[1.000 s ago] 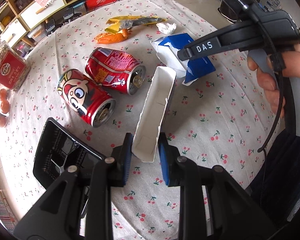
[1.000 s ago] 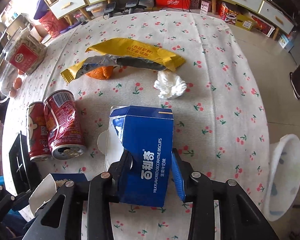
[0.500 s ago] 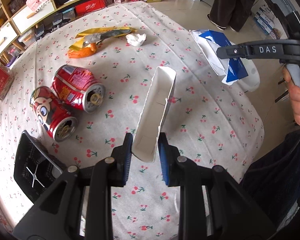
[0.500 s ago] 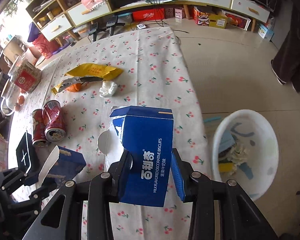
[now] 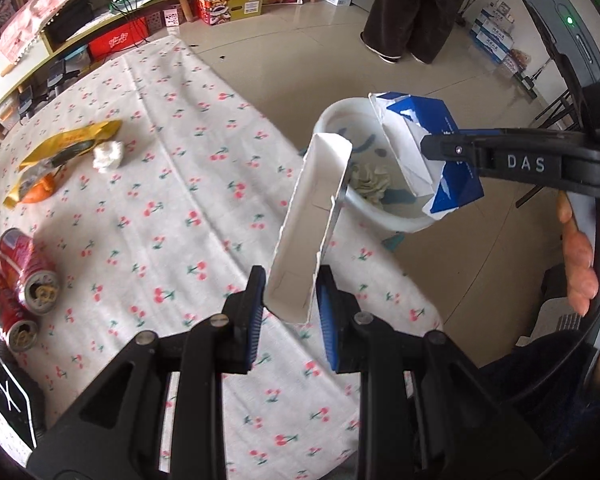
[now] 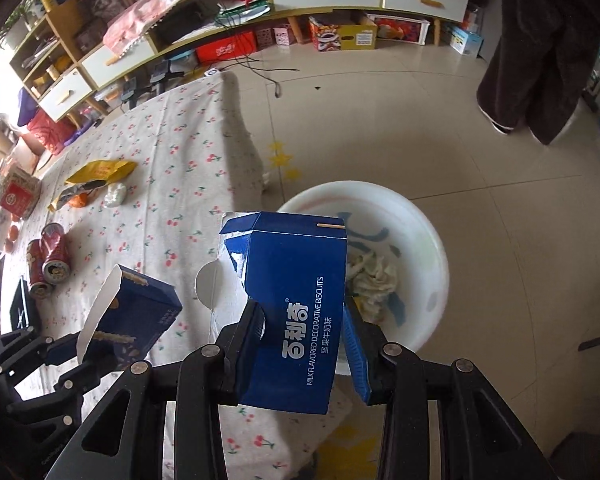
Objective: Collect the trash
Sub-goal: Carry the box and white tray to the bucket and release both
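Observation:
My left gripper (image 5: 290, 312) is shut on a torn box half (image 5: 308, 224), white inside and dark blue outside (image 6: 136, 316), held over the table's right edge. My right gripper (image 6: 306, 344) is shut on a blue biscuit box (image 6: 296, 300), which hangs above a white basin (image 6: 432, 256) on the floor. In the left wrist view that blue box (image 5: 424, 160) sits over the basin (image 5: 396, 220), which holds crumpled paper. On the cherry-print cloth (image 5: 180, 208) lie two red cans (image 5: 24, 280), a yellow wrapper (image 5: 64, 148), an orange peel (image 5: 36, 194) and a white tissue wad (image 5: 108, 154).
A black device (image 5: 8, 392) lies at the table's near left corner. A jar with a red label (image 6: 16, 196) stands at the far left. A person in dark trousers (image 5: 416, 4) stands on the tiled floor beyond the basin. Low shelves (image 6: 260, 12) line the back wall.
Both grippers have carried their box pieces rightward off the table toward the basin. The right one now holds the blue box over the basin; the cans and wrapper have slid left in view.

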